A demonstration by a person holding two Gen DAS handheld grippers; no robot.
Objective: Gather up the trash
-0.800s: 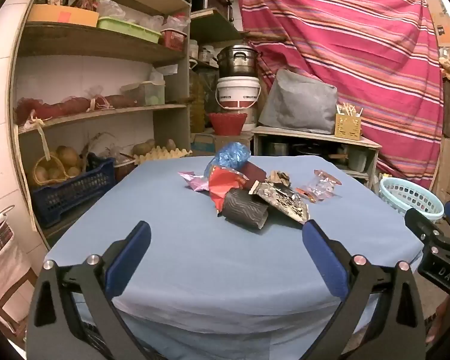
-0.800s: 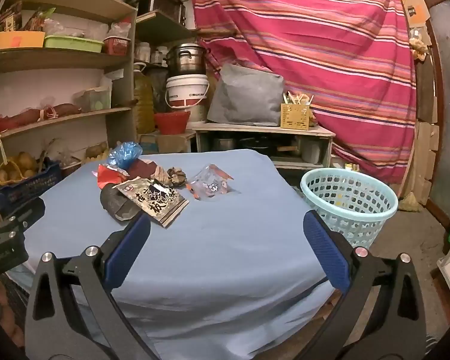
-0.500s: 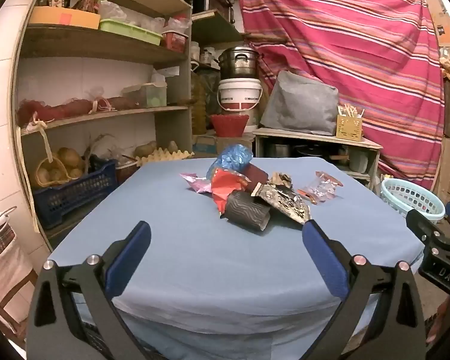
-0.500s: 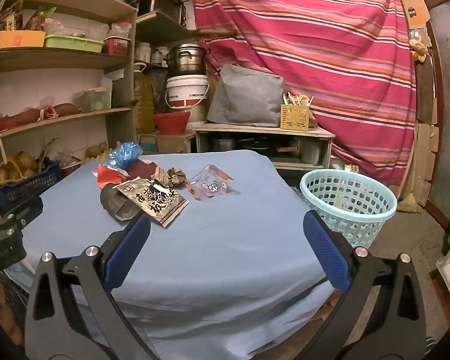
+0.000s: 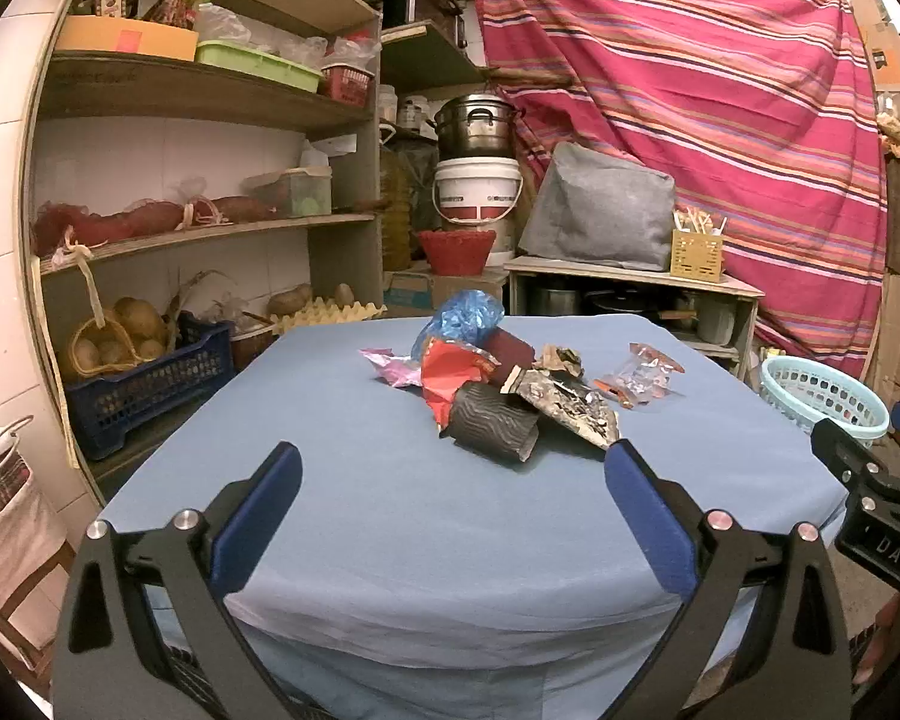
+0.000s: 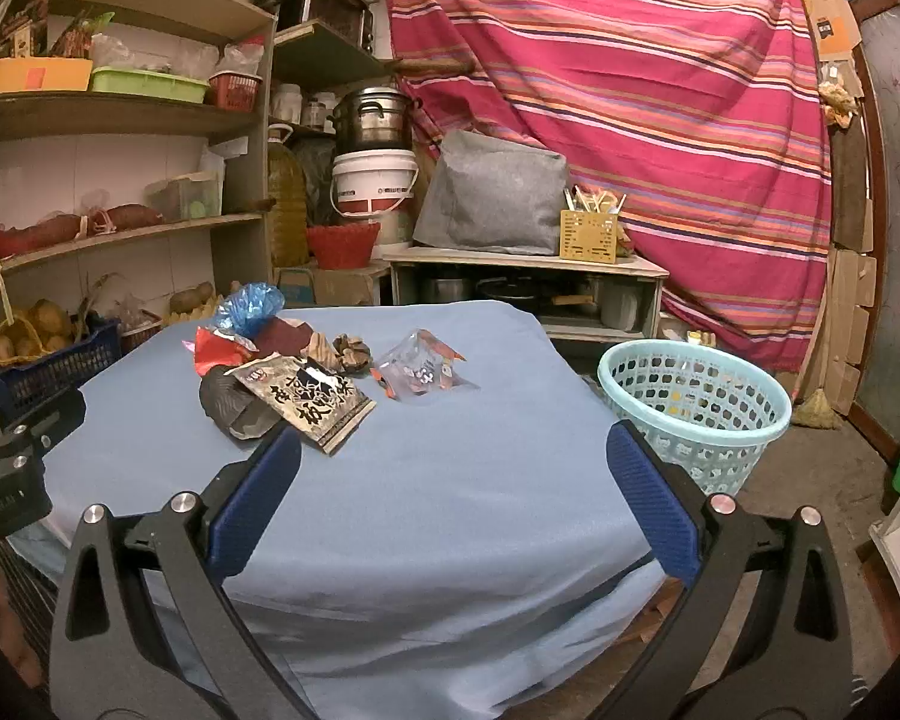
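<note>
With both my left hand-held gripper [image 5: 447, 483] and right hand-held gripper [image 6: 450, 468] spread wide and empty, I judge collecting hasn't begun: the crumpled wrapper pile [image 6: 282, 375] sits mid-tabletop [image 6: 450, 510], left of the pale turquoise plastic basket [image 6: 693, 414], so next I reach in.

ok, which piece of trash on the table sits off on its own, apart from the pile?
The clear plastic wrapper with orange ends. It lies by itself on the blue cloth, on the basket side; the other pieces are heaped together.
</note>
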